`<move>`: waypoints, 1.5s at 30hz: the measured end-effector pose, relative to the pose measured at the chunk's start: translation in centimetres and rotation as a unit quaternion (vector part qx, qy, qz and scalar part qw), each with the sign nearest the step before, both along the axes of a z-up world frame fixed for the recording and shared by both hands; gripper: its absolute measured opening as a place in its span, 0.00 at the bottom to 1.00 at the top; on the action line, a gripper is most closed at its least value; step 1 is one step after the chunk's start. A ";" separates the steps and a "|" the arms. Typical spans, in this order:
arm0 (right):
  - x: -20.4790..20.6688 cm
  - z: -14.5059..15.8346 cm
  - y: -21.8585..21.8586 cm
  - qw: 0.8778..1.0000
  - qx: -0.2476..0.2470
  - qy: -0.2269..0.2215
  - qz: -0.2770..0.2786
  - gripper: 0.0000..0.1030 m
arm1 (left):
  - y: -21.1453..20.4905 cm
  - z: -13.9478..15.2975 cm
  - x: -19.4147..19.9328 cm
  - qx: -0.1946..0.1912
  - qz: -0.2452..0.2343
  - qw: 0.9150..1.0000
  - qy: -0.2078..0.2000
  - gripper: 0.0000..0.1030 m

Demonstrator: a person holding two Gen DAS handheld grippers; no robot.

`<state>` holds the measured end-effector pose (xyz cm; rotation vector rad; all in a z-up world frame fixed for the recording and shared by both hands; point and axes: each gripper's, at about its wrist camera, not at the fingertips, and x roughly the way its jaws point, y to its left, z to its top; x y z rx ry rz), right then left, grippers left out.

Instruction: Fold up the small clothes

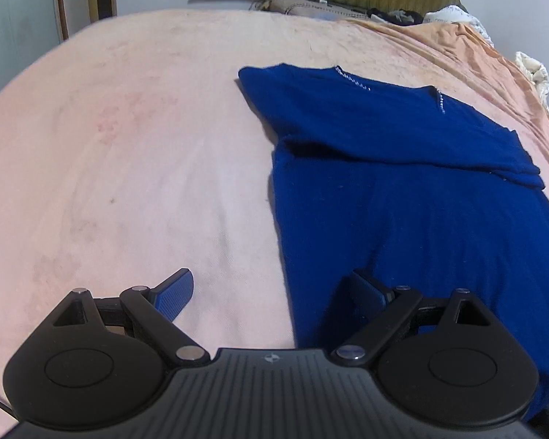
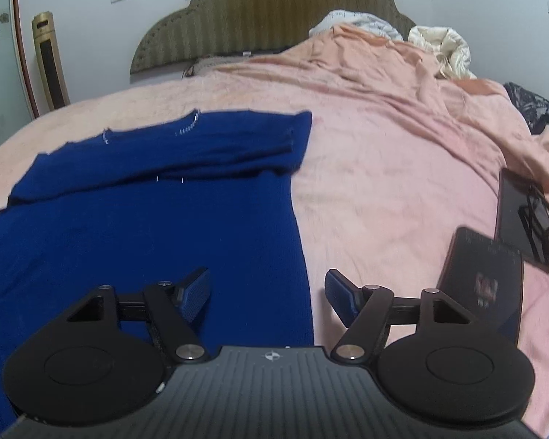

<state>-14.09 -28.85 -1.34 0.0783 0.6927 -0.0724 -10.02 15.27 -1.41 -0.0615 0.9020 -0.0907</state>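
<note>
The left gripper [image 1: 271, 292] hovers low over the bed [image 1: 128, 168], its two blue-padded fingers spread wide apart and holding nothing. The left edge of a blue top [image 1: 402, 212] runs between them: one finger sits over bare pink blanket, the other over blue cloth.

The right gripper [image 2: 267, 296] is likewise spread wide and empty. The right edge of the top [image 2: 146, 219] passes between its fingers, with one finger over the cloth and the other over the blanket.

The top lies flat on the bed, between the two grippers and stretching away from both toward the headboard [image 2: 267, 11]. Its long axis runs from the near hem, under the grippers, to the far neckline, which shows a line of small shiny beads. Its sleeves appear already folded in across the upper chest, forming a band across the garment.

Each gripper seems equally near its own side of the hem, so the next fold probably calls for both to grasp the near edge and carry it away toward the neckline.

To the right, well apart from the top, lie two dark flat devices [image 2: 483, 285] with a cable. Crumpled bedding [image 2: 443, 47] is piled near the headboard.
</note>
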 end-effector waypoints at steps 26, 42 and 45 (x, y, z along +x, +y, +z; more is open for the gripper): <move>-0.5 -0.8 -2.2 0.995 0.103 0.003 0.002 0.73 | -4.1 -0.1 0.1 0.061 0.001 0.998 0.009 0.90; -0.9 -0.9 -2.2 0.996 0.082 -0.003 0.024 0.06 | -5.7 0.6 -0.7 -0.015 -0.073 0.997 0.014 0.09; -0.9 -0.3 -1.7 0.996 0.078 -0.013 0.032 0.06 | -5.1 1.4 -0.8 -0.024 -0.066 0.997 -0.008 0.08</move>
